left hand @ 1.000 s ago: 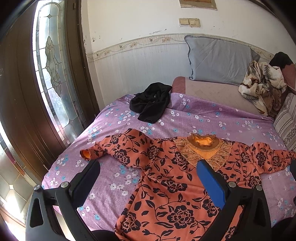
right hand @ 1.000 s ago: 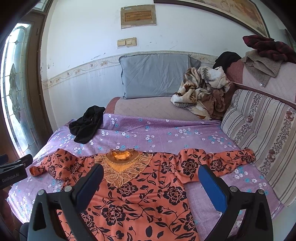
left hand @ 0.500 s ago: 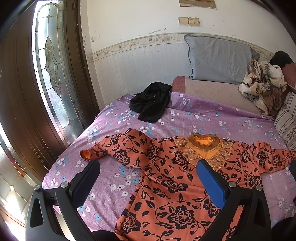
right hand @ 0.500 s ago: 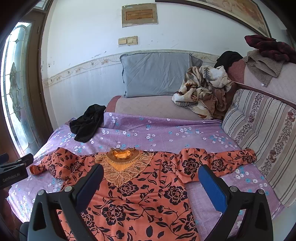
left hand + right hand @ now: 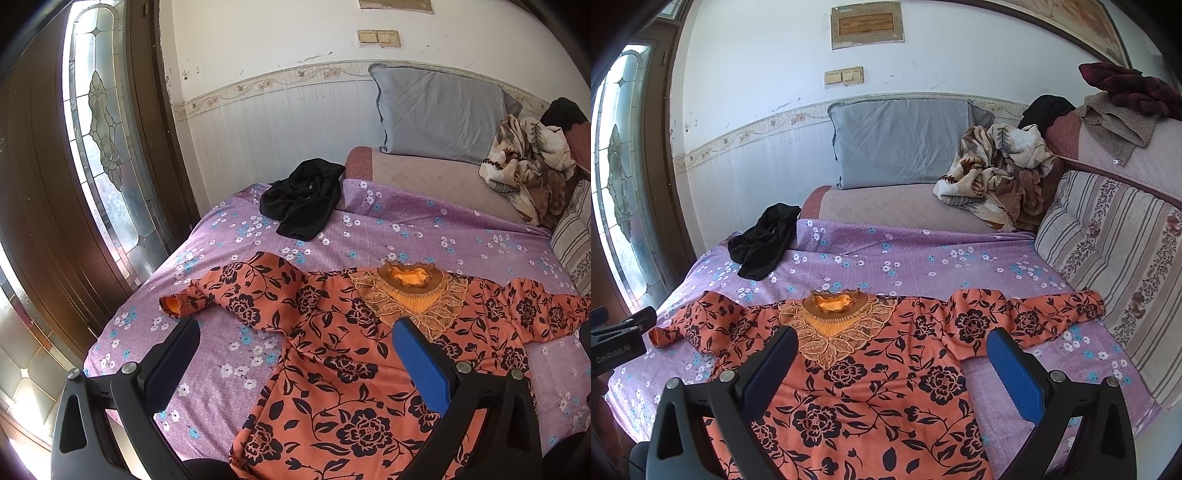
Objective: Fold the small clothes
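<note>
On purple sheet (image 5: pixel 923 258): orange floral top (image 5: pixel 871 384) flat; both grippers' fingers spread, empty; left gripper (image 5: pixel 617 341) marked "GenRobot.AI".

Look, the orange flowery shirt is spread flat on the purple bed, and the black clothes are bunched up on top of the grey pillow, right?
Not quite. The orange flowery shirt does lie spread flat on the purple bed, but the black clothes are bunched on the bed's far left corner, not on the grey pillow. The pillow leans against the wall behind, apart from them. The right wrist view shows this.
</note>
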A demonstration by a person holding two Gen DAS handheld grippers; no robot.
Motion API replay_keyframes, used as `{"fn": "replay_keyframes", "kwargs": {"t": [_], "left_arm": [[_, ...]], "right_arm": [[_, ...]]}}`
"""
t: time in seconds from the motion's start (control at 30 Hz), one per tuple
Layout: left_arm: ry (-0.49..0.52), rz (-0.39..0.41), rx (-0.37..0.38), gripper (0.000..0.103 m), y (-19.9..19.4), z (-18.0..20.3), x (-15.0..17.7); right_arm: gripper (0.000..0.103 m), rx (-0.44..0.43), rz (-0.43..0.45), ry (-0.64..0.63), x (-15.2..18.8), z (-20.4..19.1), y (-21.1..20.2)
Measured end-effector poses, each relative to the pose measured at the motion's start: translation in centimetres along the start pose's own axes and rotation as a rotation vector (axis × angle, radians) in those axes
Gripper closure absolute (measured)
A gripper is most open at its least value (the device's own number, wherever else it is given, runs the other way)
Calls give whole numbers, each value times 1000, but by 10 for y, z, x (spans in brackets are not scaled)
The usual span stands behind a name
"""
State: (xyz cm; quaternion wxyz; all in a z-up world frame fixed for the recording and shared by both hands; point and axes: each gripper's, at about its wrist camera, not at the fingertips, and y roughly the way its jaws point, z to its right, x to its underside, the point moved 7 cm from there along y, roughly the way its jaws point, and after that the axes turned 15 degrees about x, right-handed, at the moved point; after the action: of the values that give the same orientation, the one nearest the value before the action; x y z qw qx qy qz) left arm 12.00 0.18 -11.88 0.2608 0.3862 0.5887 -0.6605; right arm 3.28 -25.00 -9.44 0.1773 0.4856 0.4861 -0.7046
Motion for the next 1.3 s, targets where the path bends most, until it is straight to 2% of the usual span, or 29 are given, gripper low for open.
{"fn": "replay_keyframes", "kwargs": {"t": [0.47,0.73,0.83,0.93,1.0,1.07,1.13,1.17,1.2,1.23,1.3], "left_arm": [[4,-17,-1,0,10,1,1],[23,-46,-8,0,33,8,5],[17,-103,27,0,66,13,14],[14,-226,62,0,122,22,41],[13,-337,97,0,164,30,68],[28,-422,101,0,201,39,96],[50,-483,118,0,226,49,119],[59,-494,127,0,233,53,128],[51,-457,143,0,234,54,128],[34,-422,164,0,233,53,126],[-9,-433,210,0,237,51,130]], "right_arm": [[0,2,-25,6,4,2,13],[0,14,-51,14,6,8,31],[0,18,-76,30,8,19,49],[0,27,-115,84,14,45,83],[0,30,-168,142,21,72,118],[0,41,-236,225,32,109,158],[0,99,-313,355,46,160,196],[0,127,-370,456,56,187,213],[0,117,-432,589,67,212,228],[1,74,-472,739,76,234,240],[2,33,-516,947,87,273,262]]}}
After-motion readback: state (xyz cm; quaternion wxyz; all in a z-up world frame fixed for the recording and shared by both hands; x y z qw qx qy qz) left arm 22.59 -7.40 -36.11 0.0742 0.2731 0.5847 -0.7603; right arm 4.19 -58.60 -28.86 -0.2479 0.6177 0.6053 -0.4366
